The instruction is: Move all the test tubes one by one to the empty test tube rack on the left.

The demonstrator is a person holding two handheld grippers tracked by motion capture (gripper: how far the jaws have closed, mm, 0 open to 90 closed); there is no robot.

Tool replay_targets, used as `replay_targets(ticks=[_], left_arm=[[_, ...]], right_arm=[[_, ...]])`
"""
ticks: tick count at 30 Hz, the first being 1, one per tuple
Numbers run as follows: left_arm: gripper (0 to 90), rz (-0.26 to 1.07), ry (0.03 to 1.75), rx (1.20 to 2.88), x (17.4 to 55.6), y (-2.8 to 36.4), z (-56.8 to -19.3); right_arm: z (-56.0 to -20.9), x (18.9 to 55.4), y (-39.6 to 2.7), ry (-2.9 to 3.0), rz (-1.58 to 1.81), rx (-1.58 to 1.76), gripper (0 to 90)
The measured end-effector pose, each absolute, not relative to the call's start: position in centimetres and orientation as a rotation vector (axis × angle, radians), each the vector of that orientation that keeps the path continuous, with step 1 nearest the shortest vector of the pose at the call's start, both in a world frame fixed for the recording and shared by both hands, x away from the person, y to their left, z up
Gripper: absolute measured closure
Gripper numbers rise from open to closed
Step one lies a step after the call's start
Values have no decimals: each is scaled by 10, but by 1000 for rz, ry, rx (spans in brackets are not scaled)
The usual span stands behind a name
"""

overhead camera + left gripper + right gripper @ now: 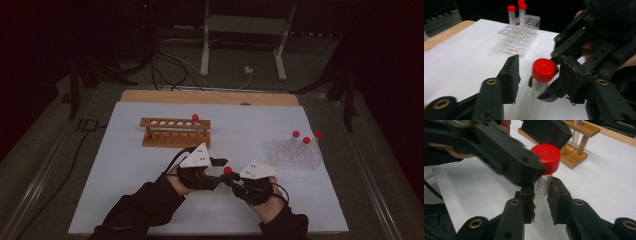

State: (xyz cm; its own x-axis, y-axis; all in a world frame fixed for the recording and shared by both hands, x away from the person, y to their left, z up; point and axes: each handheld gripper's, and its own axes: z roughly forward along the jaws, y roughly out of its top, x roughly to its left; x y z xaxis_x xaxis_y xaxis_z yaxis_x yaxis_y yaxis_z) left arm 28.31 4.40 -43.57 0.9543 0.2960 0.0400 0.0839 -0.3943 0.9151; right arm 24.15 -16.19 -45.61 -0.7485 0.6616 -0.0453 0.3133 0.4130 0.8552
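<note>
**Capped tube held upright between two grippers over the white sheet**

The work surface was a white sheet [150, 200] laid on a wooden board [210, 96], whose bare edge showed along the far side. The board rested on a grey floor-like platform. Behind it the room was dark, with loose cables [170, 70] and the white legs of a stand [205, 45].

A wooden rack [175, 131] stood at the far left of the sheet, one red-capped tube in its right end hole. A clear plastic rack [296, 154] stood at the right, carrying three red-capped tubes.

Near the front centre, the right gripper [541, 202] was pinching the clear body of the tube [543, 187] below its red cap [546, 157], holding it upright above the sheet. The left gripper [537, 75] straddled the red cap, with one jaw on each side. Its jaws were partly spread, and a gap showed between the near pad and the cap. Whether the other pad touched could not be told.
</note>
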Motion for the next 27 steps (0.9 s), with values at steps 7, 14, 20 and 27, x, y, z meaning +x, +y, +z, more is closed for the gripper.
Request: replay_targets(ticks=[7, 14, 20, 27], left_arm=[[642, 238, 263, 1989, 283, 42, -436], [706, 237, 251, 1998, 282, 40, -437], [717, 237, 248, 2008, 283, 41, -436], [719, 257, 258, 2004, 284, 46, -432]], right_arm=[[-457, 242, -161, 2303, 1268, 834, 752], [-457, 242, -162, 2301, 1266, 841, 752], [-457, 242, -162, 2302, 1268, 842, 751], [-456, 242, -163, 2267, 1284, 858, 595]])
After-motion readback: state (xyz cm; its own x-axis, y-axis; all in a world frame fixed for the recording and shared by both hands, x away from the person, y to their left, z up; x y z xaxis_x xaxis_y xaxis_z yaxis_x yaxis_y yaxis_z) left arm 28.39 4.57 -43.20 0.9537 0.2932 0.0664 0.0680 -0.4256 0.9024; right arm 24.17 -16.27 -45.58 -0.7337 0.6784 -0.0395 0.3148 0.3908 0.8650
